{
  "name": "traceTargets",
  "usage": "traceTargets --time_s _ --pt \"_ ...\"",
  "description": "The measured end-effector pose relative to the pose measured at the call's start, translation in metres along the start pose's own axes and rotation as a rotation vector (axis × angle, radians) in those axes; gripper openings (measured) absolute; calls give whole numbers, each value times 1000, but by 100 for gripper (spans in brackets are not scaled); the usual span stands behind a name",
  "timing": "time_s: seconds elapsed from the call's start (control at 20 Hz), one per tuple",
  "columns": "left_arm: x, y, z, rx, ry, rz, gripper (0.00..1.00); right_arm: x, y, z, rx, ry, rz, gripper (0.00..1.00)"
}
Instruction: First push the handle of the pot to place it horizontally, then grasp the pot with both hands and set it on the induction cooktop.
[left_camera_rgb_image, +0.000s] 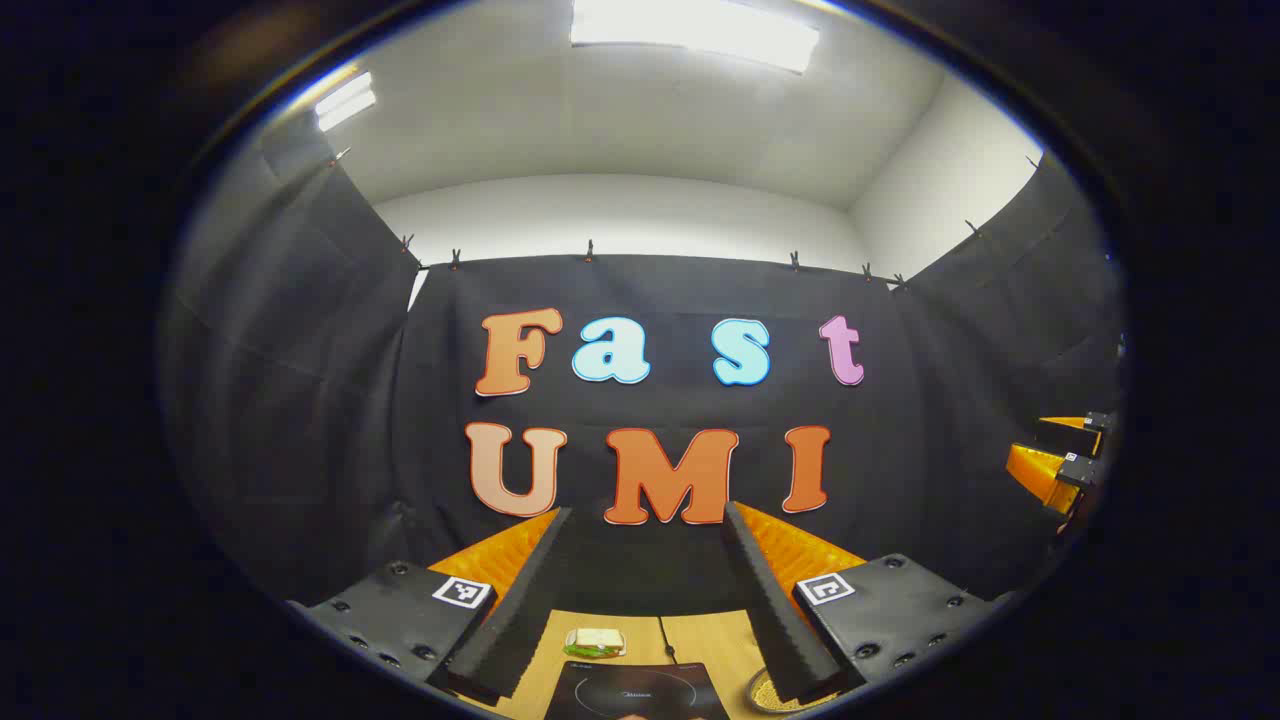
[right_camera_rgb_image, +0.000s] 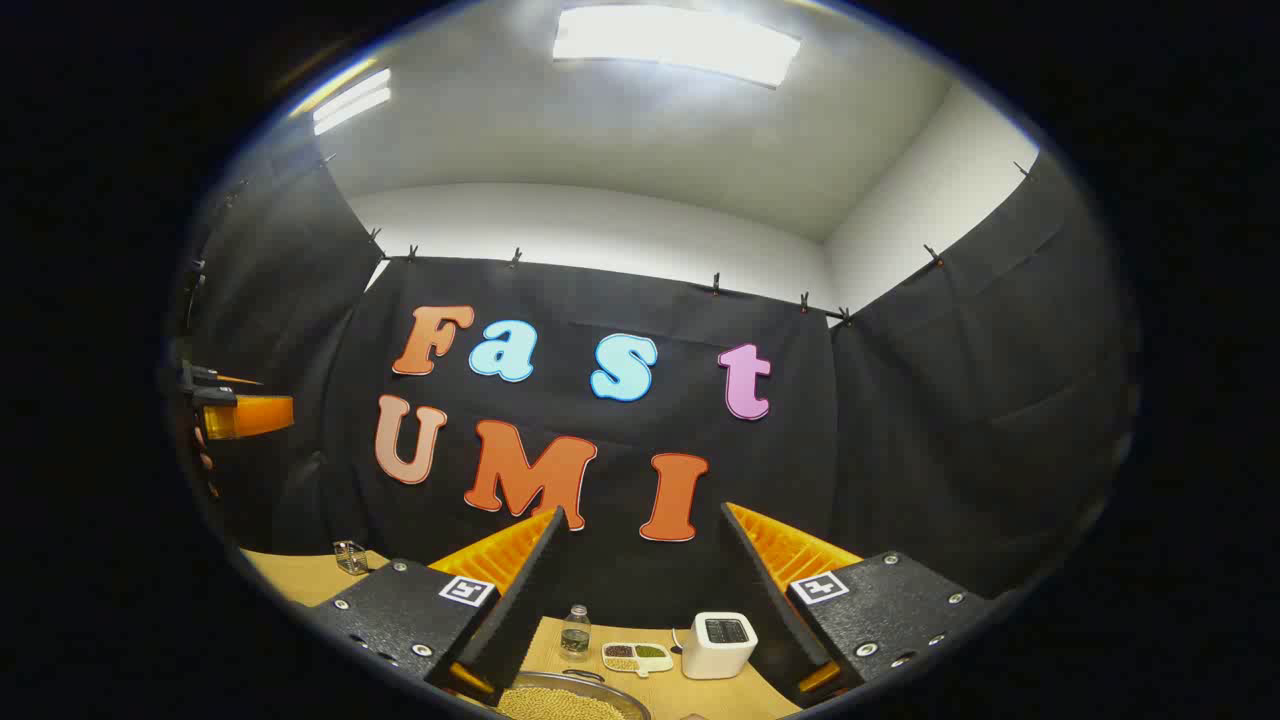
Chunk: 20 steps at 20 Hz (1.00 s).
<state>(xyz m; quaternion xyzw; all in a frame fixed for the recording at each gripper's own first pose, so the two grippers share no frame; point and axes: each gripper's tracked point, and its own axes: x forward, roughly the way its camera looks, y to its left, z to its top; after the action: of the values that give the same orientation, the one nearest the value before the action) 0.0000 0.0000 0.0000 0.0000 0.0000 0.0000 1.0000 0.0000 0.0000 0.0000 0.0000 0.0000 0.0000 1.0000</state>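
Both tools (left_camera_rgb_image: 645, 520) (right_camera_rgb_image: 640, 520) raised, gaping; pot (right_camera_rgb_image: 570, 700) below.

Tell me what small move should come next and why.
Probably lower both grippers toward the pot: the left gripper and right gripper are open, held high and facing the wall, with the pot and cooktop low at each view's edge.

Both grippers are raised and level, facing the far wall: the left gripper (left_camera_rgb_image: 645, 520) has its fingers spread wide with nothing between them, and the right gripper (right_camera_rgb_image: 640, 515), off to its right, is likewise wide apart and empty.
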Motion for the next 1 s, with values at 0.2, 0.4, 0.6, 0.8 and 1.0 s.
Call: traceTargets --time_s 0.2,0.4,0.6,0.8,1.0 --pt "-2 -4 -3 8 23 -3 96 2 2 4 1 -1 2 92" --pt "1 2 2 42 24 13 97 3 7 8 12 6 12 92" --pt "2 4 -5 33 49 14 95 0 15 4 13 11 33 92" --pt "1 11 -6 14 39 22 98 -3 19 -9 14 30 35 92" --pt "-3 23 -2 7 15 48 98 -9 24 -30 21 77 50 93"
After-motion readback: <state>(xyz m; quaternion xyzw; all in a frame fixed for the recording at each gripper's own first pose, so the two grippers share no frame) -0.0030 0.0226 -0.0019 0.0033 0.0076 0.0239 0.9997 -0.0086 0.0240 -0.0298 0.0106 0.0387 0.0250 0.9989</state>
